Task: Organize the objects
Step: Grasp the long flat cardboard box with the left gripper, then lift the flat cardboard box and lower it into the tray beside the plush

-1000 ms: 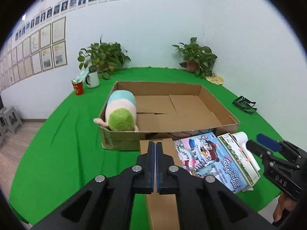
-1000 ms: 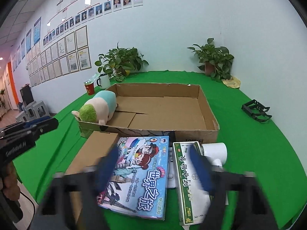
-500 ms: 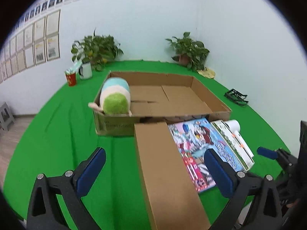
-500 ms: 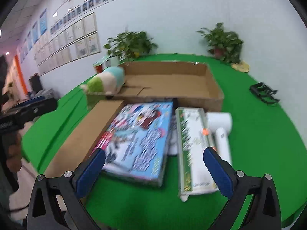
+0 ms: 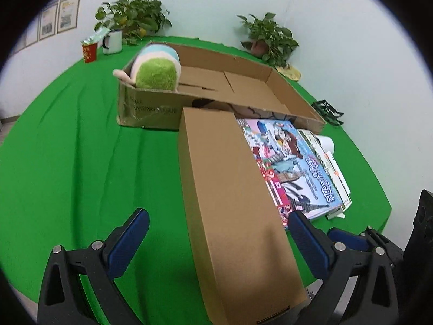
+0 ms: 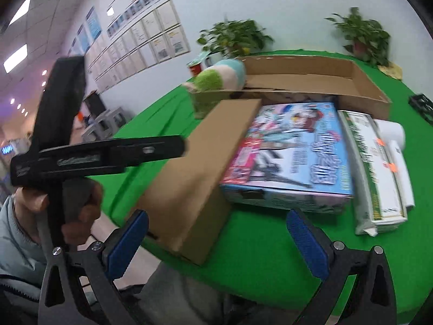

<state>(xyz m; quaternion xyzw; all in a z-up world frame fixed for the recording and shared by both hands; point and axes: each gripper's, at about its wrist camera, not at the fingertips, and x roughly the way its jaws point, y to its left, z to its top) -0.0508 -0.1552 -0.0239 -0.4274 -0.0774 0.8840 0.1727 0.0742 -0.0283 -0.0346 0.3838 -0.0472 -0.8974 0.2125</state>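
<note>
A long plain cardboard box (image 5: 232,195) (image 6: 205,157) lies on the green table, its near end between the wide blue pads of my open left gripper (image 5: 219,233); the pads do not touch it. Beside it lie a colourful cartoon-printed box (image 5: 286,162) (image 6: 292,154), a green-and-white packet (image 6: 370,168) and a white hair dryer (image 6: 395,149). Behind them stands a shallow open carton (image 5: 243,92) (image 6: 319,81) holding a green, white and blue plush toy (image 5: 157,67) (image 6: 219,77) at its left end. My right gripper (image 6: 216,235) hangs open over the table's near edge, nothing between its fingers.
A red cup (image 5: 89,51) and a white mug (image 5: 112,42) stand at the back left by a potted plant (image 5: 132,19). Another plant (image 5: 268,38) sits back right. A black rack (image 5: 327,109) lies at the right edge. A hand (image 6: 67,205) holds the left gripper's handle.
Both grippers went from shut to wide open. Both sank and tilted down toward the table; the long cardboard box now fills the left view's centre, and the right view swung toward the near edge.
</note>
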